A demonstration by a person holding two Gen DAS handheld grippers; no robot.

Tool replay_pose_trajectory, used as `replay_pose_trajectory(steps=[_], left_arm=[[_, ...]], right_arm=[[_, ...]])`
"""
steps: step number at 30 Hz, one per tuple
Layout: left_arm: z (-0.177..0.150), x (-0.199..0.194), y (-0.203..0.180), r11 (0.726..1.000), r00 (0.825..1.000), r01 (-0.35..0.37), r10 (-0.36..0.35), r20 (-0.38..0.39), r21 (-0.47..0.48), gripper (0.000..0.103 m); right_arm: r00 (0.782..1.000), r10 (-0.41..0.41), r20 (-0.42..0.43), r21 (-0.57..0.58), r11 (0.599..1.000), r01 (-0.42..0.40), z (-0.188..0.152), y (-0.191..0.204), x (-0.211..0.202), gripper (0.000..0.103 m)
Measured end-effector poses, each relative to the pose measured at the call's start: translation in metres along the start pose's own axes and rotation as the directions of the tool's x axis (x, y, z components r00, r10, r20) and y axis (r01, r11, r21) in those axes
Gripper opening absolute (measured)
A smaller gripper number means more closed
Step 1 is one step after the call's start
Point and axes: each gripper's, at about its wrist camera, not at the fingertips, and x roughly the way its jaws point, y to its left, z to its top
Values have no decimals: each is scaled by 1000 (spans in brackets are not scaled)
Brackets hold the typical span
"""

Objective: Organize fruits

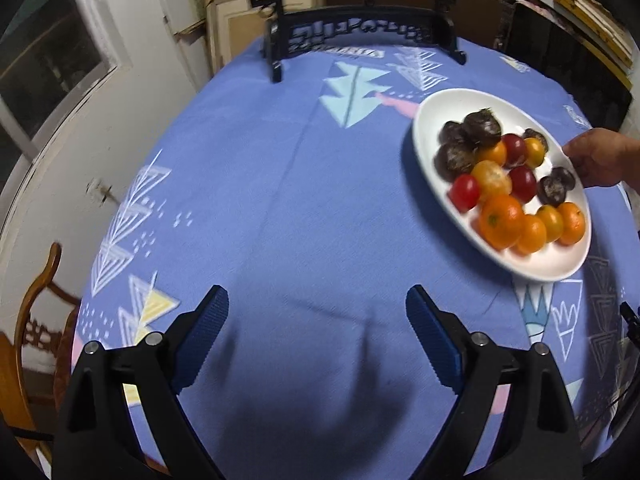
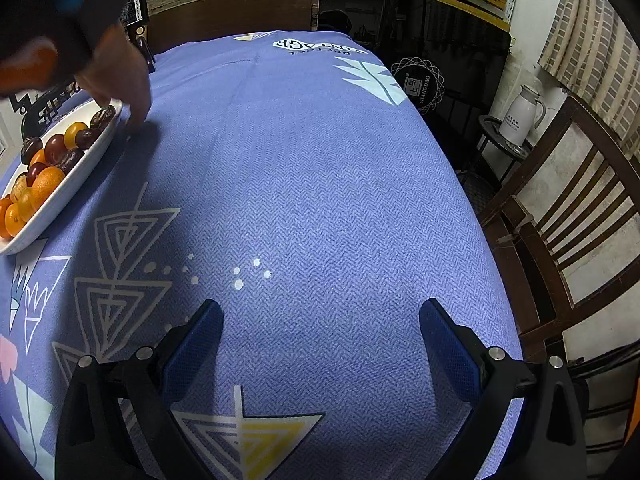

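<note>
Two grippers hang over a table covered by a blue tablecloth [image 1: 280, 184] printed with white triangles and pale tree shapes. The left gripper [image 1: 316, 340] points down at the cloth with its jaws spread wide, nothing between its blue ribbed pads [image 1: 202, 340], only its own shadow on the fabric below. The right gripper [image 2: 320, 352] likewise stands wide apart over bare cloth, holding nothing, with a yellow triangle of the print just under it. A white oval plate [image 1: 440, 120] rests on the cloth ahead and to the right of the left gripper; in the right wrist view the same plate [image 2: 80, 172] sits at the far left edge. It is heaped with fruit: oranges [image 1: 502, 220] bunched at the near end, small red fruits [image 1: 465, 191] in the middle, and dark brown round fruits [image 1: 482, 126] toward the far end. The plate looks slightly blurred in the left wrist view. A bare hand [image 1: 600, 160] touches the plate's far right rim; in the right wrist view that hand [image 2: 124, 80] reaches down beside the plate's far end, fingertips [image 2: 138, 120] on the cloth. At the table's far edge stands a black carved wooden stand [image 1: 360, 40]. A wooden chair [image 2: 568, 216] sits to the right of the table, and beyond it a white jug [image 2: 520, 114] stands on a small dark side table [image 2: 492, 136].
</note>
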Motion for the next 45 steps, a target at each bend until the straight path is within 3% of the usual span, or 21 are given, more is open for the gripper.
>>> replay_pose_trajectory(steps=[11,26,34,41,45], left_arm=[[-19,11,23,986,997,-63,55,-54,-153,88],[13,52,-5,964,996,-94,89,-32,-249,88],[11,74,-19,961,991,-137,130,-44,-242,88],[6,68,-48,984,991,-134,136,8,-117,88],[4,65,-48,986,991,-128,130,10,-110,88]], right_arm=[[1000,0,0,0,1000,0,0,0,0,100],[1000,0,0,0,1000,0,0,0,0,100],[1000,0,0,0,1000,0,0,0,0,100],[1000,0,0,0,1000,0,0,0,0,100],[1000,0,0,0,1000,0,0,1,0,100]])
